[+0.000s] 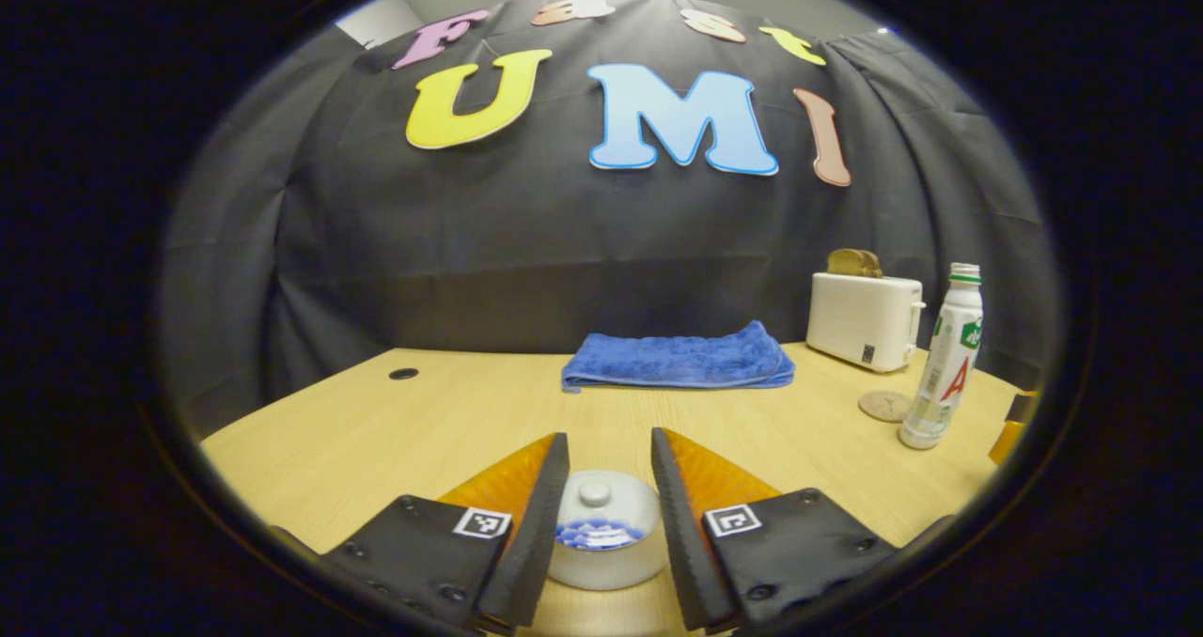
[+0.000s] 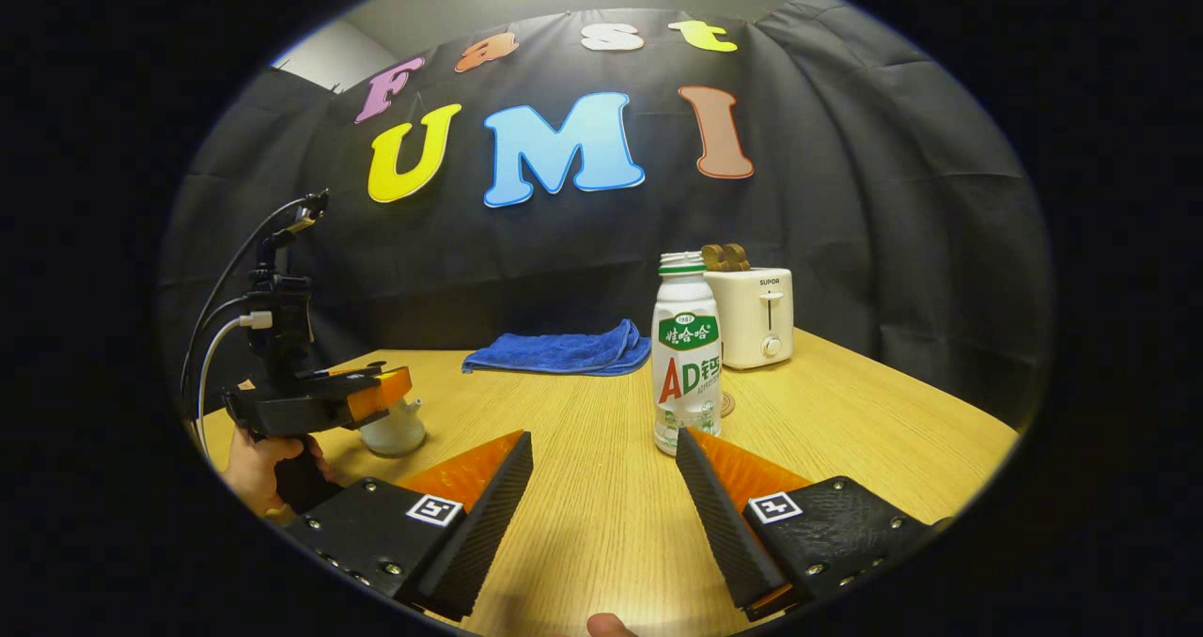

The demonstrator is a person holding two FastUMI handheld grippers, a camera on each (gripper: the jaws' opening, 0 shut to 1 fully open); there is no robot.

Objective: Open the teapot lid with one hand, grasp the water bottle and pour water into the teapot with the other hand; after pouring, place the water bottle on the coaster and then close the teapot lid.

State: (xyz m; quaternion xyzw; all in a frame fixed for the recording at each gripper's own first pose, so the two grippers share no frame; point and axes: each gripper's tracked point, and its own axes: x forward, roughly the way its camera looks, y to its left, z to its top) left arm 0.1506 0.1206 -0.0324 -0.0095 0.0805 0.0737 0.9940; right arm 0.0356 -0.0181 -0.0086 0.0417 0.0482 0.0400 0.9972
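A white teapot (image 1: 601, 548) with its lid (image 1: 594, 498) on stands low between the fingers of my left gripper (image 1: 609, 440). That gripper is open, its fingers on either side of the lid and apart from it. The right gripper view has the same teapot (image 2: 395, 430) under the left gripper (image 2: 381, 395), held by a hand (image 2: 256, 468). A white water bottle (image 2: 686, 365) with a green label stands upright just beyond my open right gripper (image 2: 604, 437), near its right fingertip. A round coaster (image 2: 726, 402) peeks out behind the bottle. From the left, the bottle (image 1: 945, 365) stands beside the coaster (image 1: 884, 405).
A folded blue towel (image 1: 677, 360) lies at the back of the wooden table (image 1: 376, 430). A white toaster (image 1: 865, 320) holding toast stands at the back right, behind the bottle. A small dark hole (image 1: 403, 373) marks the table's far left.
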